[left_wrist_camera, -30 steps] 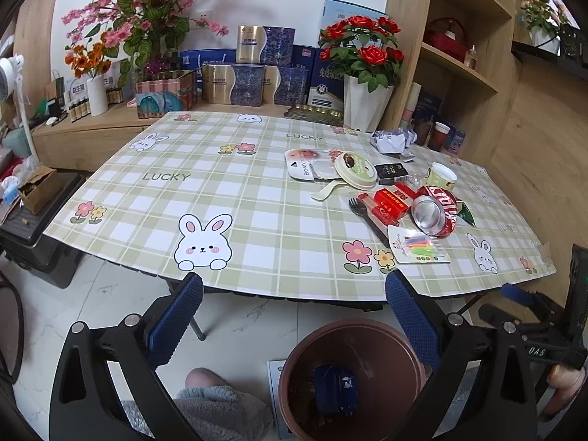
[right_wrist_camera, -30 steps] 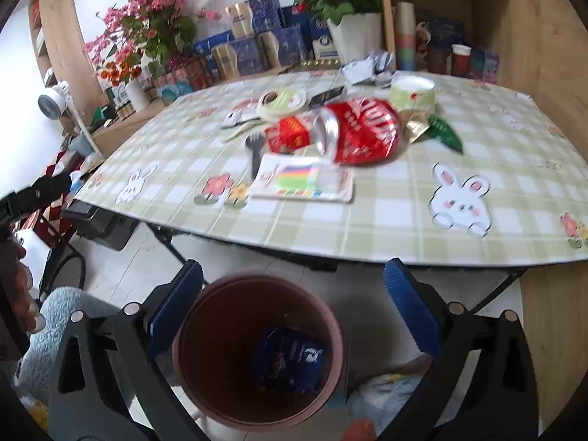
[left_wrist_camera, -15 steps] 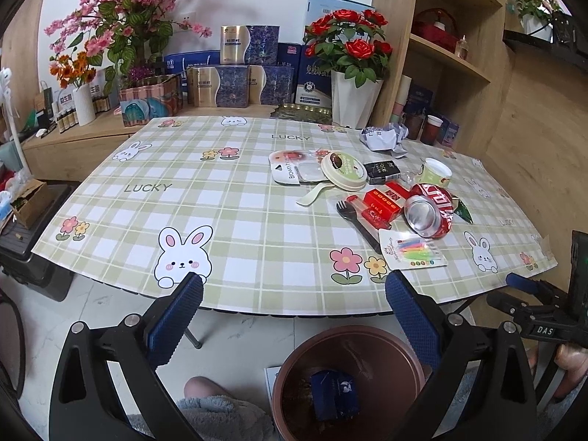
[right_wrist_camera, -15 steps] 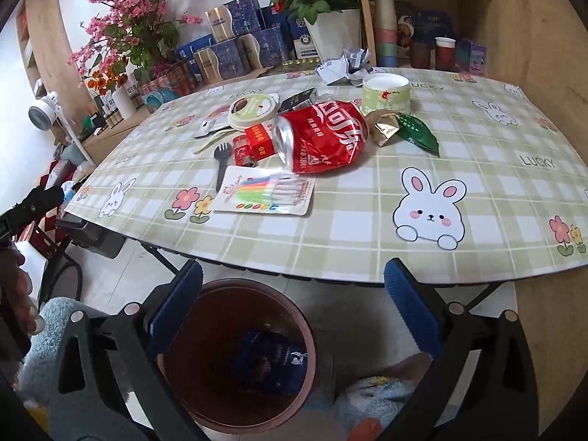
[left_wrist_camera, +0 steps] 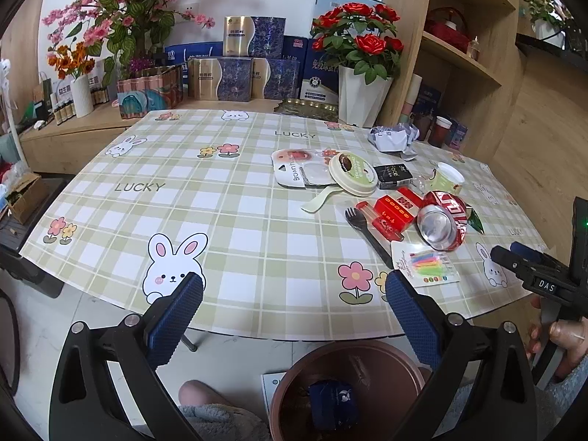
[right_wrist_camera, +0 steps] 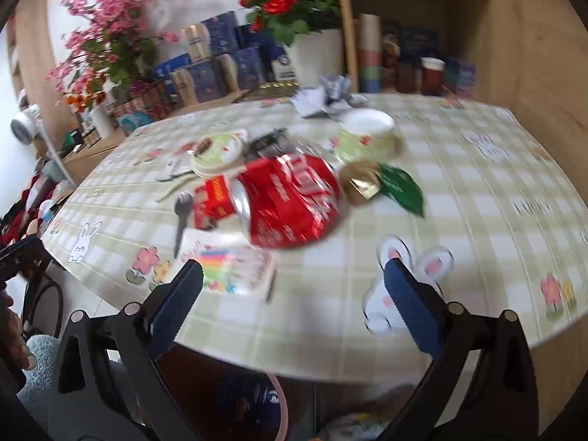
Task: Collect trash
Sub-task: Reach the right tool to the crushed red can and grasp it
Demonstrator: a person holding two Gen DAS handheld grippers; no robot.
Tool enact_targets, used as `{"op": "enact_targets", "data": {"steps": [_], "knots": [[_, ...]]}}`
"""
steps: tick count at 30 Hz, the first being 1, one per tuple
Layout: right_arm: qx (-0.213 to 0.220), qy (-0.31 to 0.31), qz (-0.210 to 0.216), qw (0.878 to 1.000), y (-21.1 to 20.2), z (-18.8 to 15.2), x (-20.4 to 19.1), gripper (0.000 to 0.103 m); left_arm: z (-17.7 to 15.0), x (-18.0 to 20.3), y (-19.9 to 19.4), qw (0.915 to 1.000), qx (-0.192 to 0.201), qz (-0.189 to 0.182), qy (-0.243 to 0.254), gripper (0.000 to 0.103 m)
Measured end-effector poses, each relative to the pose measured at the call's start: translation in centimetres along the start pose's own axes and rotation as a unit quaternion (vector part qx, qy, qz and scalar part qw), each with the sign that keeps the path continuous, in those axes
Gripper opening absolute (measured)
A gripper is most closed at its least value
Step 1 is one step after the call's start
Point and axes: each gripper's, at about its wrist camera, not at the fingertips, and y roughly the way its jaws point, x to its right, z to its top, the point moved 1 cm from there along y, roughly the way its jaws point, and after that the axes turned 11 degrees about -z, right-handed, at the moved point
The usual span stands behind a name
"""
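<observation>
Right gripper (right_wrist_camera: 292, 286) fingers spread, nothing between; since half second ago moved up from bin (left_wrist_camera: 367, 358) over bench (left_wrist_camera: 235, 242) near edge, picture blurred. Crushed red can (right_wrist_camera: 290, 202) and candle card (right_wrist_camera: 231, 268) just ahead, near edge. Left gripper (left_wrist_camera: 294, 294) fingers spread, empty, at near edge. Bin below holds blue wrapper (left_wrist_camera: 332, 402). Probably next pick starts.
</observation>
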Motion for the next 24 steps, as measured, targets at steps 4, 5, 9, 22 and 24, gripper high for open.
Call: {"op": "enact_targets", "data": {"steps": [4, 5, 9, 22, 24], "knots": [[0.01, -0.045, 0.014, 0.999, 1.5, 1.4, -1.8, 0.088, 0.1, -0.3, 0.9, 1.0, -0.005, -0.004, -0.006, 0.097], [0.011, -0.058, 0.012, 0.998, 2.0, 1.7, -2.3, 0.082, 0.1, -0.4, 1.2, 0.9999, -0.006, -0.005, -0.008, 0.097], [0.012, -0.094, 0.002, 0.995, 4.0, 2.6, -4.0, 0.052, 0.2, -0.5, 1.7, 0.9998, -0.009, -0.01, -0.011, 0.097], [-0.016, -0.091, -0.036, 0.995, 7.7, 3.0, -5.7, 0.026, 0.1, 0.1, 3.0, 0.9994, -0.023, -0.025, -0.005, 0.097], [-0.003, -0.103, -0.035, 0.994, 6.8, 3.1, -5.9, 0.024, 0.0, 0.5, 3.1, 0.9991, -0.025, -0.033, 0.0, 0.097]]}}
